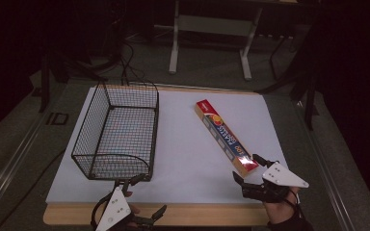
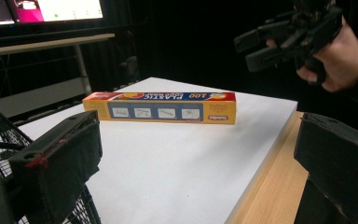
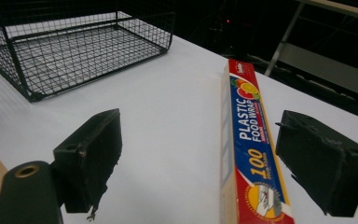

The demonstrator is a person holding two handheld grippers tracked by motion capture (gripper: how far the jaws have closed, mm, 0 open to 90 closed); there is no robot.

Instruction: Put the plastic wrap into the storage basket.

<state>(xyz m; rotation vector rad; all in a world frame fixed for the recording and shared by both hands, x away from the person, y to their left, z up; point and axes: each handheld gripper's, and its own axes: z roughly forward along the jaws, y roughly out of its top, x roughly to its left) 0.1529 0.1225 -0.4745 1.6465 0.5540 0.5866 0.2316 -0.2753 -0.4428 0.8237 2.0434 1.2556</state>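
Step in hand, as I read it: grab the plastic wrap box (image 1: 225,137) w/ the right gripper (image 1: 248,169) and prob. move it to the wire basket (image 1: 117,132). Box lies flat on the white board (image 1: 183,159), well to the right of the basket, set diagonally, its near end pointing at the right gripper. Right gripper sits just off that near end, jaws spread wide, nothing held; in the right gripper view the box (image 3: 247,140) runs up between the two jaws, closer to the right-hand one. Left gripper (image 1: 143,201) waits at the basket's near corner, jaws also wide and empty; basket mesh (image 2: 0,140) shows at the edge of the left gripper view. To do it well: centre the box between the jaws first, slide fwd so the pads go past the end flap and grip the long sides, not the tip. Squeeze gently, since thin card prob. crushes. Long box gripped near the end will likely droop, so lift slow and level.
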